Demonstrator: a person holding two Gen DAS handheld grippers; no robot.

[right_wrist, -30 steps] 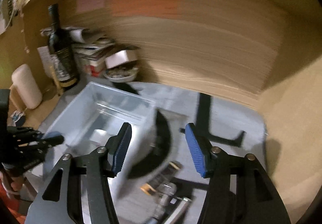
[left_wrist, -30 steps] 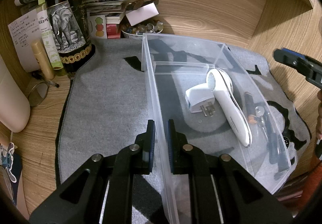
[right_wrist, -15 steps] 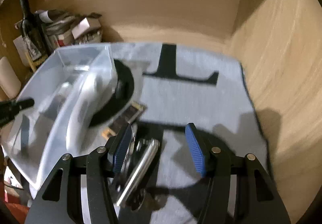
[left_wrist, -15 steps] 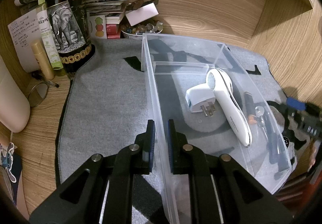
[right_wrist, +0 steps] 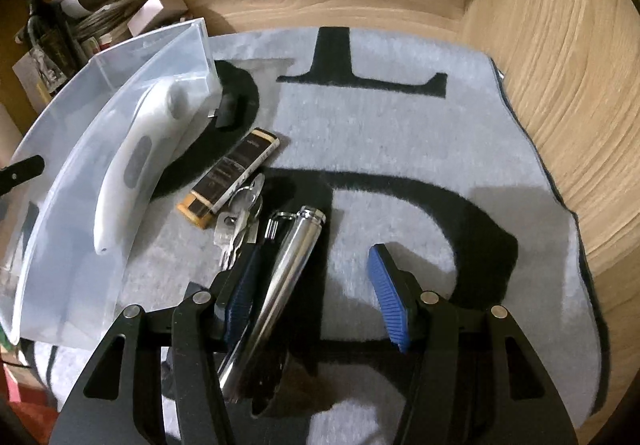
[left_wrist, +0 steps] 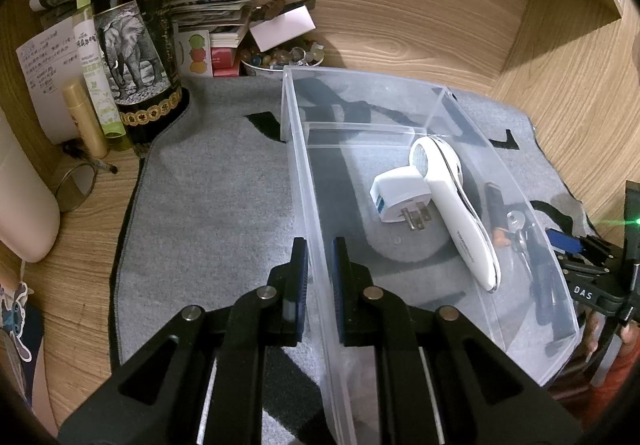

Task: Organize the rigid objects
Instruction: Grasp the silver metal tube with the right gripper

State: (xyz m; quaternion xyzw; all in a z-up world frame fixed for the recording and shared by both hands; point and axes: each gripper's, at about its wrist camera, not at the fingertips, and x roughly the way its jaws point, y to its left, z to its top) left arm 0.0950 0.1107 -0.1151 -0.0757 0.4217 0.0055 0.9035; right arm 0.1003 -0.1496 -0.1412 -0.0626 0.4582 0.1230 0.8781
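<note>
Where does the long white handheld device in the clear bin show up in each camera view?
Left wrist view: the white handheld device lies right of centre inside the clear bin, beside a white plug adapter.
Right wrist view: the device is at left, seen through the bin's wall.
Shared landmark: the grey mat with black letters under the bin.

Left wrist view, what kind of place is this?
Probably a home desk nook or wooden shelf alcove: wood-grain walls, a wine bottle with an elephant label, stacked papers and booklets, and a gray lettered mat.
</note>
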